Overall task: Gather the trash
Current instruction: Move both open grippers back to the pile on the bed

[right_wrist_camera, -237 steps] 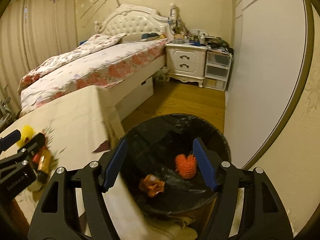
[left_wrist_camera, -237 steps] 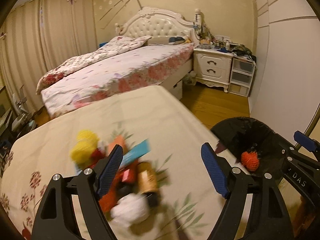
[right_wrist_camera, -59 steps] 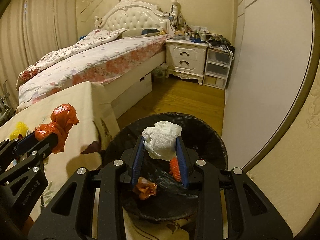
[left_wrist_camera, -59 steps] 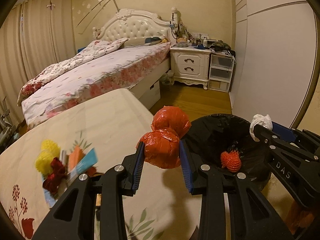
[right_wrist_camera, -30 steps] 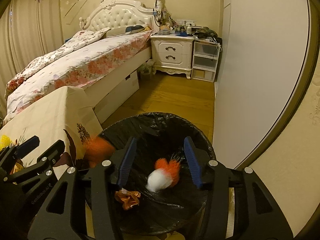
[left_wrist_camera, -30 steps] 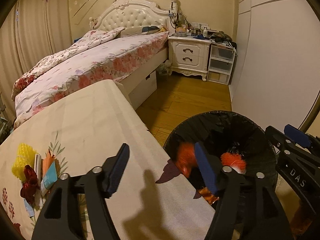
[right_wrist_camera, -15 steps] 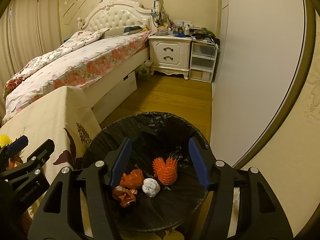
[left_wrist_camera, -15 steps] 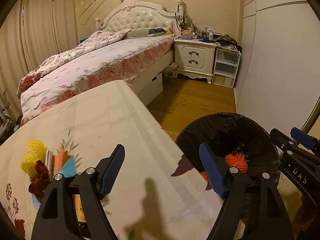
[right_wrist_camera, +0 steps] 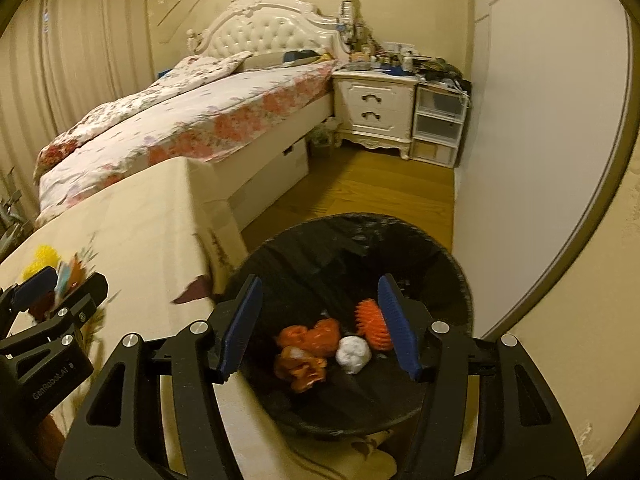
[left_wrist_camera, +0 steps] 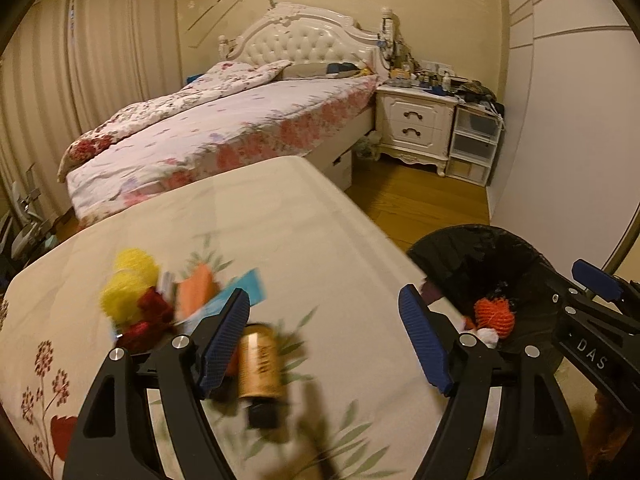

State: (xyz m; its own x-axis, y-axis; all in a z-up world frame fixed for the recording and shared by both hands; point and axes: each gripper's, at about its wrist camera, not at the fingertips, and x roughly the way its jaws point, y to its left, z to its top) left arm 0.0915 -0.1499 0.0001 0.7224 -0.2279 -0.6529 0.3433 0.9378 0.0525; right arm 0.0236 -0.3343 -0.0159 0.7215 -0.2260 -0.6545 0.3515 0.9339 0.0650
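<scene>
Black plastic lines the trash bin (right_wrist_camera: pixel 400 240), which stands on the wood floor (right_wrist_camera: pixel 360 184) right beside the table (left_wrist_camera: pixel 280 216). Inside the bin lie a crumpled orange bag (right_wrist_camera: pixel 316 334), a white paper ball (right_wrist_camera: pixel 353 354), a spiky orange ball (right_wrist_camera: pixel 374 324) and a small brown-orange wrapper (right_wrist_camera: pixel 302 368).

The right gripper (right_wrist_camera: pixel 320 324) hangs over the bin. Its blue fingers (right_wrist_camera: pixel 396 328) are spread apart and nothing is between them. Its jaws have just been opening, though the last bit of that second shows them steady.

The left gripper (left_wrist_camera: pixel 326 336) is over the table, which has a cream cloth with flowers on it. Its blue fingers (left_wrist_camera: pixel 224 338) are spread wide and pinch nothing. Just past its left finger lies a pile of trash that looks blurry: two yellow puffs (left_wrist_camera: pixel 128 284), something dark red (left_wrist_camera: pixel 148 316), an orange piece (left_wrist_camera: pixel 196 290) and a light blue card (left_wrist_camera: pixel 244 288). A gold bottle with a dark cap (left_wrist_camera: pixel 260 368) lies on its side on the cloth, close to that same finger.

Behind the table is a bed (left_wrist_camera: pixel 240 120) with a flowered cover and a white headboard. A white nightstand (left_wrist_camera: pixel 416 124) stands next to the bed, with clear drawers (left_wrist_camera: pixel 476 144) beside it.
</scene>
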